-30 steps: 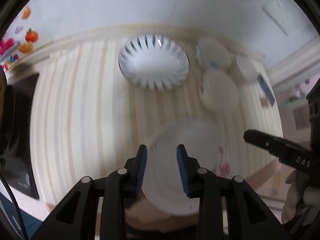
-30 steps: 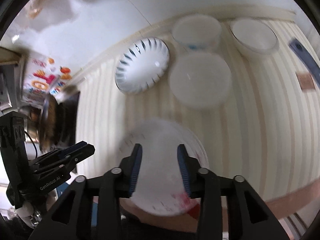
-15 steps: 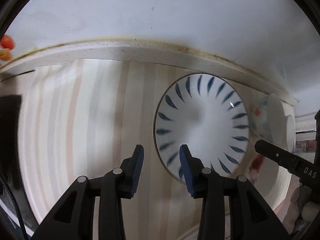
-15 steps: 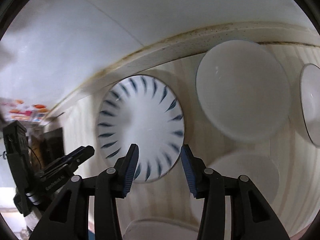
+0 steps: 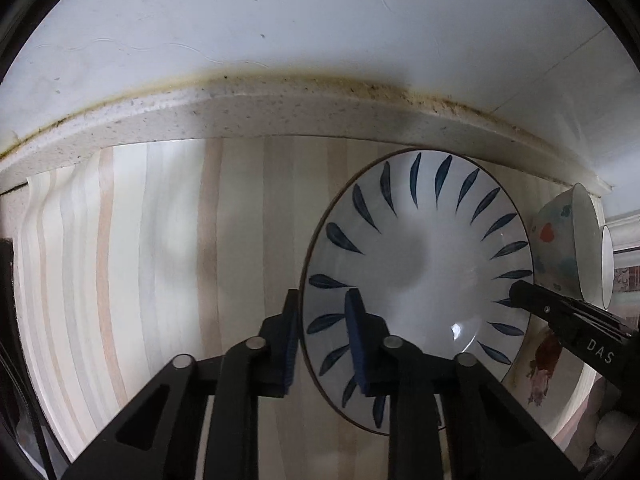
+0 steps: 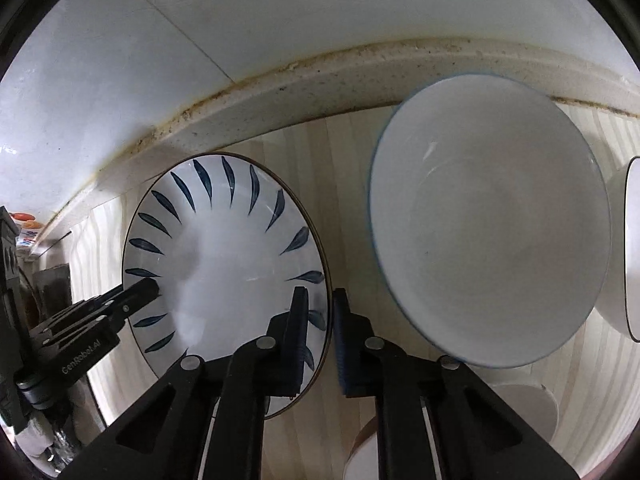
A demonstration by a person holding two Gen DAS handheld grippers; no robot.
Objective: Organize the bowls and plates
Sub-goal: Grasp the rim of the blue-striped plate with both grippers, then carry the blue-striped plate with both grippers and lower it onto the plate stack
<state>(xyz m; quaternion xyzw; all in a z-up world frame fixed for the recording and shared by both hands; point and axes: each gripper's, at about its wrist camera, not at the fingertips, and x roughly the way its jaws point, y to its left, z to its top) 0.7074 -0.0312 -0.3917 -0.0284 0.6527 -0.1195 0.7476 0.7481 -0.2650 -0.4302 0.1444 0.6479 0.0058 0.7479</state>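
A white plate with blue leaf marks (image 5: 424, 272) lies on the striped counter near the back wall; it also shows in the right wrist view (image 6: 228, 256). My left gripper (image 5: 322, 336) straddles the plate's left rim, one finger outside and one over the plate, jaws narrowed around it. My right gripper (image 6: 322, 336) straddles the plate's right rim the same way. The plate's rim runs between both pairs of fingers. A large white bowl (image 6: 488, 220) stands just right of the plate.
A patterned bowl (image 5: 560, 244) and another white dish (image 5: 608, 264) stand right of the plate. A flowered plate (image 5: 552, 380) lies in front of them. A raised counter ledge (image 5: 280, 112) and the wall run close behind. More white dishes (image 6: 524, 408) lie in front.
Both grippers moved forward to the blue-leaf plate and closed in around its opposite rims. A second ago they hovered over a white plate nearer the counter's front.
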